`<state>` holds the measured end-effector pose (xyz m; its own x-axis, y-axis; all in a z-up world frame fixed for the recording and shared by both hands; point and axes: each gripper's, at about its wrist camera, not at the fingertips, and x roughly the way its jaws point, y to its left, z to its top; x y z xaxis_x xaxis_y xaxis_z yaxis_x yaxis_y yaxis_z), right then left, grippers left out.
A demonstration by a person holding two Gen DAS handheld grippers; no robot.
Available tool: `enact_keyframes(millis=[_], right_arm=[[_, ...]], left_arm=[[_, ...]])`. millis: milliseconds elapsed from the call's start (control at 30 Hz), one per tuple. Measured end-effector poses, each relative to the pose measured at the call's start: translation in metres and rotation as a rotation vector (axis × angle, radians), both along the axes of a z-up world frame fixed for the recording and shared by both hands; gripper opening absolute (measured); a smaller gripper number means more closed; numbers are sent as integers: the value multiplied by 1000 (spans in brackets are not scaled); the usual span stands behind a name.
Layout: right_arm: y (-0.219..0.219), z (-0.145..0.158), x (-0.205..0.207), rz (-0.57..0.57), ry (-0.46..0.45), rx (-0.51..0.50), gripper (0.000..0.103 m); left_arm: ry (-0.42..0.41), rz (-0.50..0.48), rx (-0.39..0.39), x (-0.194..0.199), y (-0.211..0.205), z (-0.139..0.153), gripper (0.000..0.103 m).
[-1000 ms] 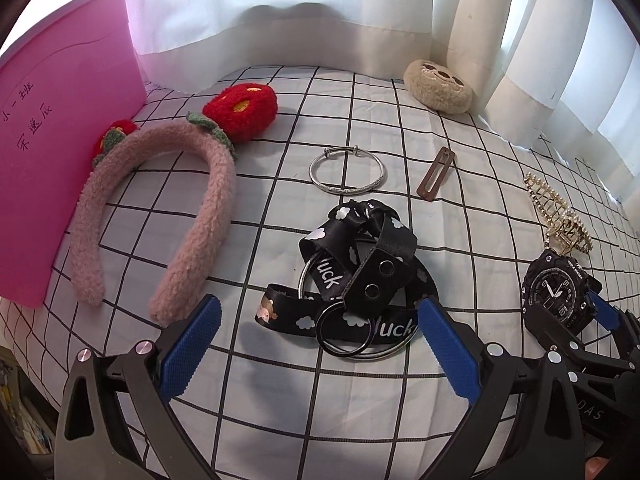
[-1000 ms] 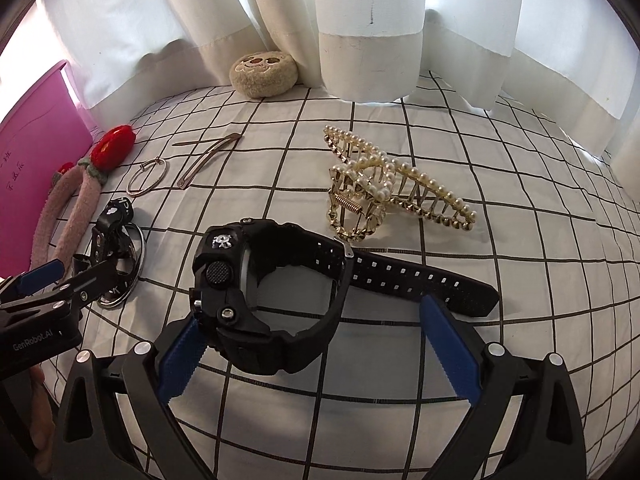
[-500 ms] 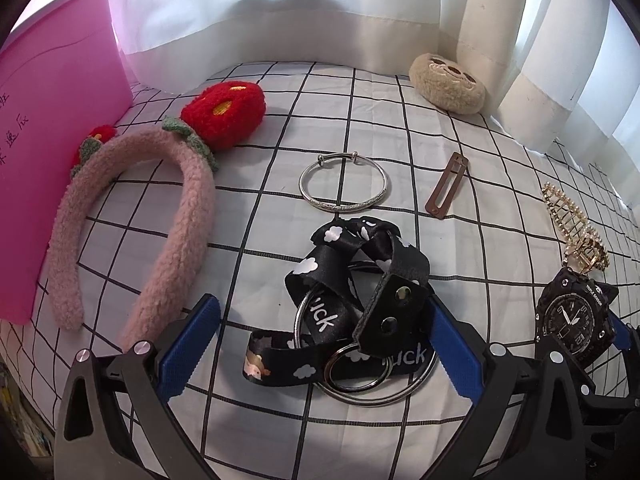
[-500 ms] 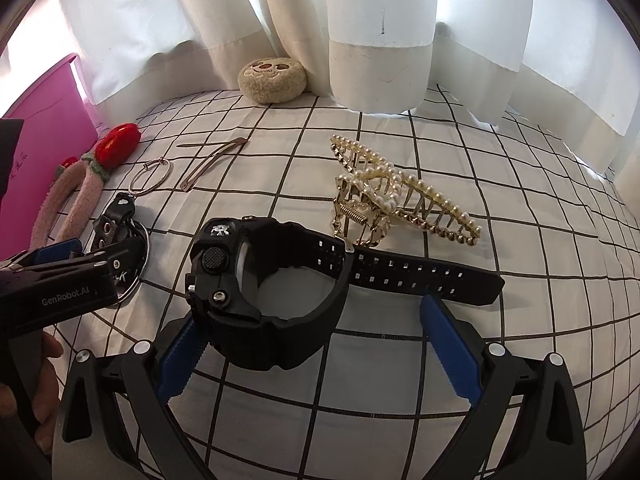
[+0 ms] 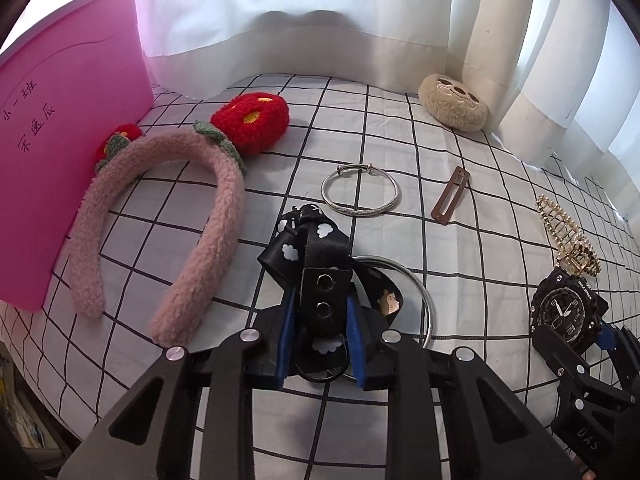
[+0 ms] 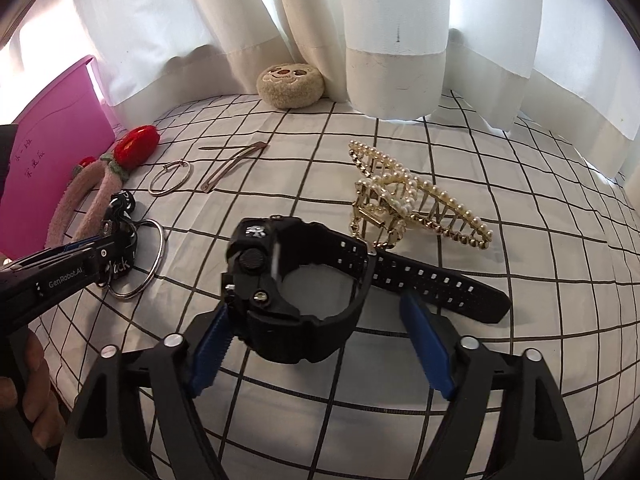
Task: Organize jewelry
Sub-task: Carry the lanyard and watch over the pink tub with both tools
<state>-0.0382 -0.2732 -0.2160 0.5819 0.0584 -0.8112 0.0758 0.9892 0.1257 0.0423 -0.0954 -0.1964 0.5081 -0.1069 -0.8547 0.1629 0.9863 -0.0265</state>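
The left gripper (image 5: 320,340) has been closed on the strap (image 5: 324,300); the right gripper's (image 6: 320,344) jaws have been narrowed around the watch (image 6: 296,292).

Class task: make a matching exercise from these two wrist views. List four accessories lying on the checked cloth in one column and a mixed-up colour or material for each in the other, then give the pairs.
1. headband
2. bangle
3. watch
4. hair claw

A. black
B. gold with pearls
C. pink and fluffy
D. silver

Pairs: 1-C, 2-D, 3-A, 4-B
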Motion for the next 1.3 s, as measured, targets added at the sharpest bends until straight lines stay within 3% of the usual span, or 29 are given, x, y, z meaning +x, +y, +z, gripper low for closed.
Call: enact_keyframes(millis=[67,367,800,1300], right_arm=[[5,1,0,9,-3,-23,59],[-1,12,-8,9,-48,44,55],[3,36,-10,41,-56,75,53],[23,117,-3,112,-136,53,53]], left_arm=[[-4,-4,-28,-3,3,3,21],[-55,-27,-102,-12,14,31,21],[-78,-38,-100,-20,28,65,21],[-136,-10,-110,-24,59,131,21]])
